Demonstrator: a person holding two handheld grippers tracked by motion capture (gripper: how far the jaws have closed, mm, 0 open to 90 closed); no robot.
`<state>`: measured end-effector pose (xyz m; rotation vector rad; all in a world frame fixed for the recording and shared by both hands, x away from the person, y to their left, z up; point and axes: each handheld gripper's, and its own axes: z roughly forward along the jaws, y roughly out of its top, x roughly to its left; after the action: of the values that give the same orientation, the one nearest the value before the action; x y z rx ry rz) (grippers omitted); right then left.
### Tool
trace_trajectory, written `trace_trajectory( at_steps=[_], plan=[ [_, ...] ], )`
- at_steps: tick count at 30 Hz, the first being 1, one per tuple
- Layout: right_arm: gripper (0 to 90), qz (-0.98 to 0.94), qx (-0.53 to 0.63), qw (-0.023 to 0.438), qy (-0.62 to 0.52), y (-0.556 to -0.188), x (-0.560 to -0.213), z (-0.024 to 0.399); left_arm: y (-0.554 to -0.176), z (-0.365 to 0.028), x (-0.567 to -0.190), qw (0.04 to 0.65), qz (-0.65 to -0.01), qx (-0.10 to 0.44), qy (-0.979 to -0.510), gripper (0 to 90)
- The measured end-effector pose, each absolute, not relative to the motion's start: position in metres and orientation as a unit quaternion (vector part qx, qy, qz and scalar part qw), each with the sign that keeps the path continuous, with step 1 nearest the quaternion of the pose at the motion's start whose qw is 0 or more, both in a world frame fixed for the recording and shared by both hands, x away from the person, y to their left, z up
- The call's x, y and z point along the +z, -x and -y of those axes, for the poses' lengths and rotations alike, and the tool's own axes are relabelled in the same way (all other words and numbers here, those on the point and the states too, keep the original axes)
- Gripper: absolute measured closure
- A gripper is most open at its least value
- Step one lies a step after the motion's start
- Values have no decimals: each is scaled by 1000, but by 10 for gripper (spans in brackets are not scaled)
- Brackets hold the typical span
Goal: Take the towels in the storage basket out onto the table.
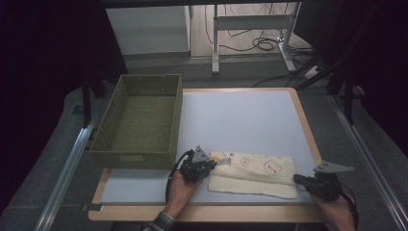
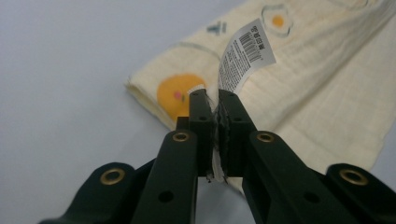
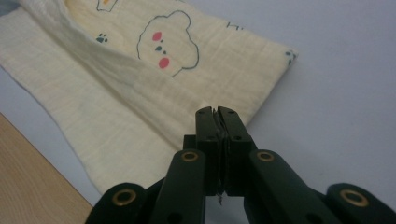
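The cream cloth (image 1: 253,174) lies folded into a long strip near the table's (image 1: 240,115) front edge, its left end toward the front corner of the green basket (image 1: 139,120) and its right end close to the table's right edge. It looks like thin, crinkled gauze: light, limp and easily dragged, so it should sag and unfold unless taken at both ends at once. The left gripper (image 2: 214,100) is pressed together on a thin bit of cloth at the left end, right beside the white barcode label (image 2: 245,53) (the label itself stands free above the jaws). The right gripper (image 3: 217,112) is also pressed together, at the strip's right end; a thread of fabric seems caught between its jaws, though I cannot tell how much. Corners give the firmest hold.
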<state>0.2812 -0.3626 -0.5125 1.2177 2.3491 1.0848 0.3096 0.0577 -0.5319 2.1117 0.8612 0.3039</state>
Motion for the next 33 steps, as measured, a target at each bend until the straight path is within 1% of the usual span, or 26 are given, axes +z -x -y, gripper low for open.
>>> trace_trajectory(
  at_steps=[1,2,3,5,6,9,14,18,20,24,33],
  plan=[
    [807,-810,377,147,-424,-280,-510,365,-309,-59,-534,407,-346,119,-837,766],
    [807,-810,377,147,-424,-280,-510,365,-309,-59,-534,407,-346,119,-837,735],
    [794,-809,378,151,-424,-279,-507,366,-310,-60,-532,411,-349,118,-834,735],
    [763,-803,388,159,-423,-279,-495,370,-311,-61,-524,422,-350,110,-829,645],
    [753,-803,389,160,-422,-279,-492,370,-312,-60,-523,422,-348,107,-830,619],
    [722,-806,390,156,-417,-282,-491,365,-314,-56,-522,421,-347,100,-833,568],
    [709,-814,387,145,-408,-279,-497,358,-312,-62,-523,433,-359,87,-822,561],
    [700,-815,384,144,-410,-276,-498,360,-304,-77,-513,444,-372,94,-810,550],
    [699,-812,387,142,-412,-274,-497,362,-298,-85,-503,453,-374,101,-803,546],
    [698,-813,387,139,-413,-271,-495,363,-296,-81,-499,449,-365,98,-809,540],
    [698,-814,388,131,-412,-256,-496,365,-285,-72,-517,427,-352,68,-830,557]
  ],
)
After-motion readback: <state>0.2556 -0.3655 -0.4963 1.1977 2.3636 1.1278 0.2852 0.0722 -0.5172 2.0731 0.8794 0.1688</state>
